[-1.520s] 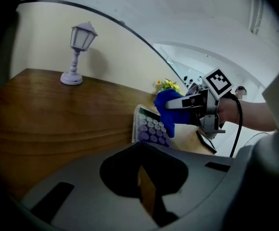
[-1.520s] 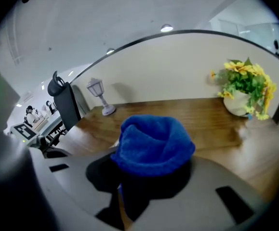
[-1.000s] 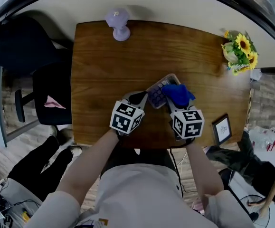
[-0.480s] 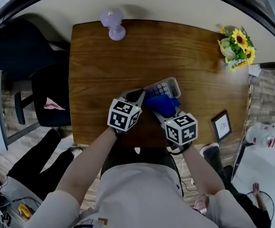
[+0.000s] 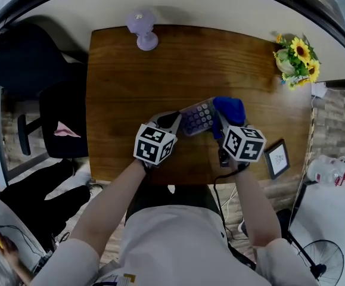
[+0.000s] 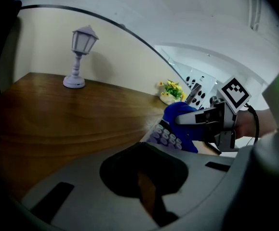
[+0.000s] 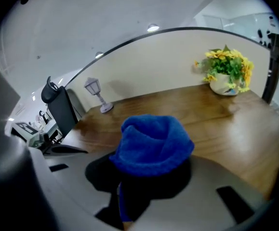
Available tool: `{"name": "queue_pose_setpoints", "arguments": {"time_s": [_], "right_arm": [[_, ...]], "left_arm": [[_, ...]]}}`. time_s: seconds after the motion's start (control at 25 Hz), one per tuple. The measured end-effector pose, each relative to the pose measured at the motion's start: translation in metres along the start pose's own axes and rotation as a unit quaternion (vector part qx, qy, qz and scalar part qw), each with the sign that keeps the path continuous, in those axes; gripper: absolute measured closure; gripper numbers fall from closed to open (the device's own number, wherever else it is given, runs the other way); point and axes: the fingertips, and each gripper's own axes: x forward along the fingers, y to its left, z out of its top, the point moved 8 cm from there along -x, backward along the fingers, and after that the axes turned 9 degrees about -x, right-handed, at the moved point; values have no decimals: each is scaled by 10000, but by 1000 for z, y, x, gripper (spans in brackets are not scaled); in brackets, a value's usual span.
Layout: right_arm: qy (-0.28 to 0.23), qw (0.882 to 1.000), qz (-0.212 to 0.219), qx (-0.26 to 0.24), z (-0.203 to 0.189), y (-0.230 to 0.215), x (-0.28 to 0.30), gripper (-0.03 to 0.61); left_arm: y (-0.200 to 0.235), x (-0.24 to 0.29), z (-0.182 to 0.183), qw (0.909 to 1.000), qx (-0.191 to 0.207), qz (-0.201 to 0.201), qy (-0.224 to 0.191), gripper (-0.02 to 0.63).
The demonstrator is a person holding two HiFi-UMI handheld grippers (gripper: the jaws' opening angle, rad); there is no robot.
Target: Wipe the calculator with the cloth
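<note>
A grey calculator (image 5: 197,117) with pale keys lies slanted near the front of the wooden table (image 5: 130,82). My left gripper (image 5: 171,121) is shut on its left end. In the left gripper view the keys (image 6: 167,134) show just past my left gripper's (image 6: 146,150) narrow jaw slit. My right gripper (image 5: 221,124) is shut on a bunched blue cloth (image 5: 230,108), which rests at the calculator's right end. In the right gripper view the cloth (image 7: 151,143) bulges out above the right gripper (image 7: 139,177) and hides the calculator.
A small lilac lamp (image 5: 142,28) stands at the table's far edge. A pot of sunflowers (image 5: 296,58) sits at the far right corner, and a small framed picture (image 5: 276,158) near the front right. A dark office chair (image 5: 47,112) stands left of the table.
The right gripper swept the blue cloth left over the calculator towards the left gripper, then back to the calculator's right end. The left gripper has barely moved.
</note>
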Motion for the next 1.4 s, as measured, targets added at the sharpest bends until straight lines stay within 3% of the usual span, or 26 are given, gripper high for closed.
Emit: {"name": "queue_pose_setpoints", "arguments": {"time_s": [0.16,0.32,0.56,0.76,0.84,0.92,1.16,1.4], "right_arm": [[25,9997,182,-159,0,25,15,451],[177,9958,375,-812,-4,55,15,448],[631,9813,1287,-1283,-19,94,11,449],[934,9723,1916,-955,-26,104,3,451],[888,9755,1831,-838,-25,98,-7,451],[754,9798,1656,-831,-20,94,-19,451],[-63,9928,1016,-624,15,64,-68,451],[-993,9921,599,-486,62,41,-127,453]], "left_arm": [[-1,1,0,10000,-4,11,-11,611],[0,0,-1,10000,-15,47,-35,611],[-1,0,-1,10000,-16,82,-33,611],[2,1,2,9997,-212,46,80,611],[2,1,2,9985,-522,-49,160,611],[2,-5,4,9982,-562,-58,198,611],[-24,-25,36,9996,215,-159,-65,611],[-66,-52,93,9936,770,-399,-719,611]]}}
